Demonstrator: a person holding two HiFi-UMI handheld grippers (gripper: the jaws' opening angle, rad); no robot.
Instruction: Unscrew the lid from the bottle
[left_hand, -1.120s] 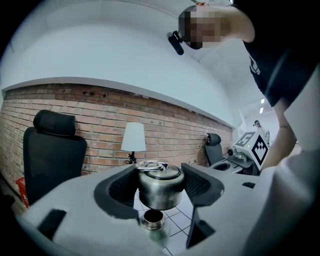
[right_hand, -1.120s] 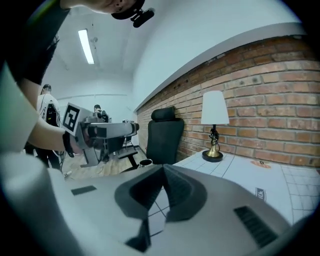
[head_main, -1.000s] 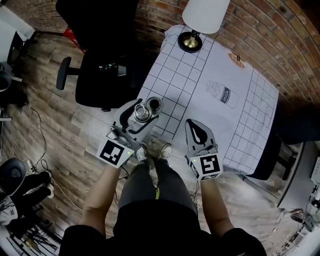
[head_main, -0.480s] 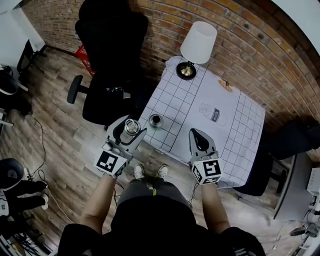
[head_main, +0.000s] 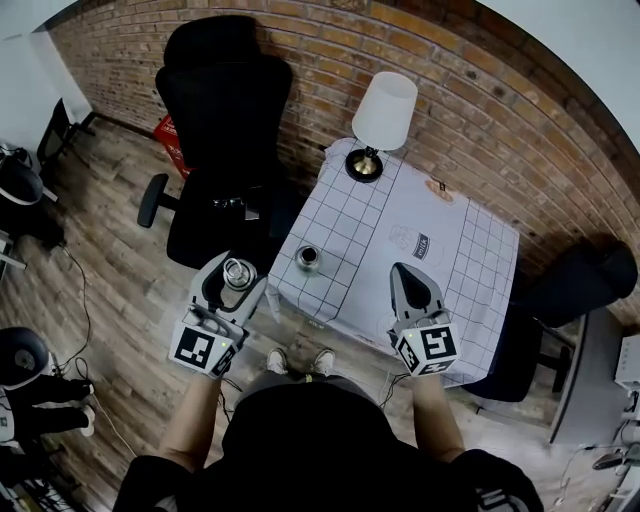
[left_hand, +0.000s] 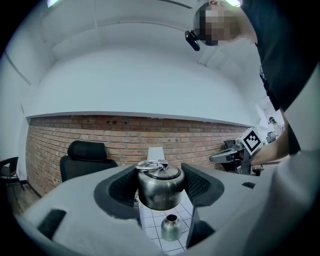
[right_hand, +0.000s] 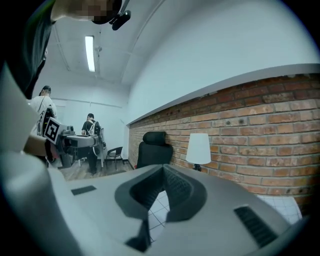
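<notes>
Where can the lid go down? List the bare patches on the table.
Bare: the cloth between bottle and lamp, and the right half past the right gripper. Crowded only at the lamp's corner and around the bottle near the left edge.

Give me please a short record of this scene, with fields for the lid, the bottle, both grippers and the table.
lid: metal, ring on top, off the bottle, between the left jaws
bottle: upright on the table near its left edge, mouth open
left gripper: shut on the lid, held beside the table, apart from the bottle
right gripper: jaws together, nothing between them
table: white with a grid pattern; a lamp stands at the far corner
task state: lid already removed
</notes>
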